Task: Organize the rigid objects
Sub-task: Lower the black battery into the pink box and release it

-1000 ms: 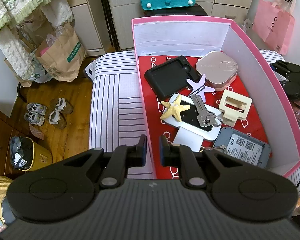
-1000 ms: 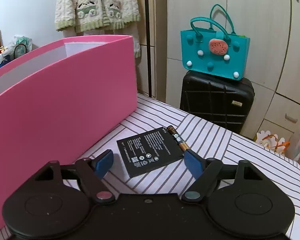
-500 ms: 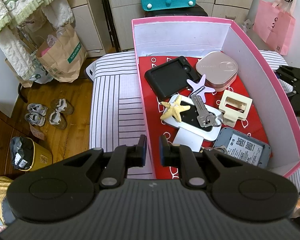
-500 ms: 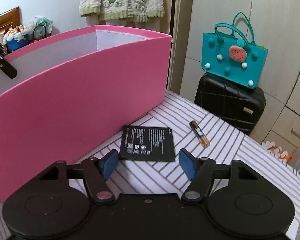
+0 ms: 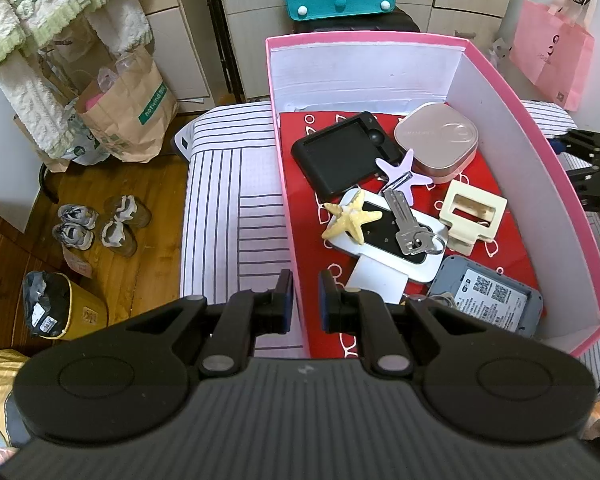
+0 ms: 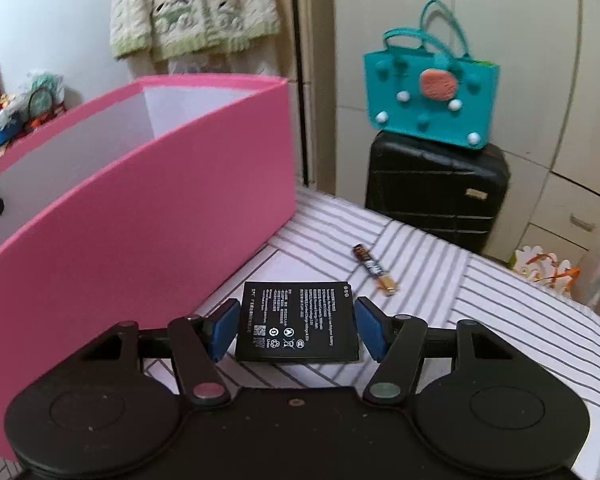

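My left tongs [image 5: 303, 300] are clenched on the near left wall of the pink box [image 5: 532, 160], one finger outside and one inside, pinning it to the striped surface [image 5: 228, 184]; I judge that anchor worth keeping, so the box does not slide when something drops in. Inside, left to right, lie the black case [image 5: 340, 152], the yellow starfish [image 5: 354, 220], the keys [image 5: 408, 224] and the grey router [image 5: 488, 300].

My right tongs [image 6: 296, 330] straddle the flat phone battery [image 6: 298, 324], which lies on the striped cloth just beside the box's outer wall; the blue pads [image 6: 224, 330] stand at its two short edges, and I cannot tell whether they bite yet. To do this well I should square the pads on the edges, press low against the cloth, and close evenly, since so thin a slab will tip out of a skewed grip. The small AA cell [image 6: 374, 268] lies further off to the right.

A second ago the battery sat ahead of the fingertips, askew, touching the cell; now it is between them, squared, the cell apart; the jaws have just been closing around it. The left side is unchanged.
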Available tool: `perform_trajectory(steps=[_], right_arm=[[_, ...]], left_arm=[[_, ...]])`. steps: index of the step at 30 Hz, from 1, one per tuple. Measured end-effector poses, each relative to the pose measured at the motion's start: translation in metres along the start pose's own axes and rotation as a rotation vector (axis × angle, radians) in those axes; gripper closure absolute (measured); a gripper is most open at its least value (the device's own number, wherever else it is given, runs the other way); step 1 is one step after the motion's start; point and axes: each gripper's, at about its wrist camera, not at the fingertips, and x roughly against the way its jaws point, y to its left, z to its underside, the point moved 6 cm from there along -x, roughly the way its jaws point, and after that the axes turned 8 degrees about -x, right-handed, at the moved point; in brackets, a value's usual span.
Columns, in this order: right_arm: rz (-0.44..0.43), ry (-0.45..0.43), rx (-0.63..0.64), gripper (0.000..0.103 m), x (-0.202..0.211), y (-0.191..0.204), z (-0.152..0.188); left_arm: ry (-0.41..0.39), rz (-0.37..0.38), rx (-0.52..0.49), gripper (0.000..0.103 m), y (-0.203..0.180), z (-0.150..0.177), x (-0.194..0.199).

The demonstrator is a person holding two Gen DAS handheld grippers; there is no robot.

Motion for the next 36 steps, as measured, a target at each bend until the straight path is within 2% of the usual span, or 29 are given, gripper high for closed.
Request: perform_trajectory(steps=[6,9,12,17,20,29,31,33,36], right_arm=[[0.011,-0.093,-0.020,0.036,0.049,0.005,-0.022],[-0.052,-0.149,-0.028,0.036,0.079,0.024,-0.039],[-0.170,-0.159,-0.010,0.036,0.099,0.057,-0.052],[-0.329,0.017,0.034,0.036,0.077,0.119,-0.057],[-0.357,0.134,0.059,0.036,0.049,0.147,-0.053],[-0.301,0.298,0.168,0.036,-0.011,0.187,-0.050],[-0.280,0.338,0.233,0.036,-0.020,0.193,-0.042],[-0.250,0.360,0.273,0.036,-0.024,0.192,-0.037],[-0.198,0.324,0.321,0.035,-0.022,0.191,-0.037]], left_arm=[[-0.003,-0.011,0.013,0.091,-0.001,0.002,0.000],[-0.001,-0.019,0.010,0.091,-0.002,0.002,0.000],[-0.002,-0.019,0.013,0.092,-0.003,0.002,0.000],[-0.008,-0.007,0.024,0.093,-0.001,0.001,-0.001],[-0.012,-0.002,0.023,0.093,-0.001,0.002,-0.002],[-0.027,0.006,0.009,0.093,0.000,0.003,-0.002],[-0.030,0.003,0.000,0.093,-0.001,0.003,-0.002],[-0.031,0.008,0.001,0.093,0.000,0.003,-0.002],[-0.033,0.020,0.006,0.093,0.001,0.004,-0.003]])
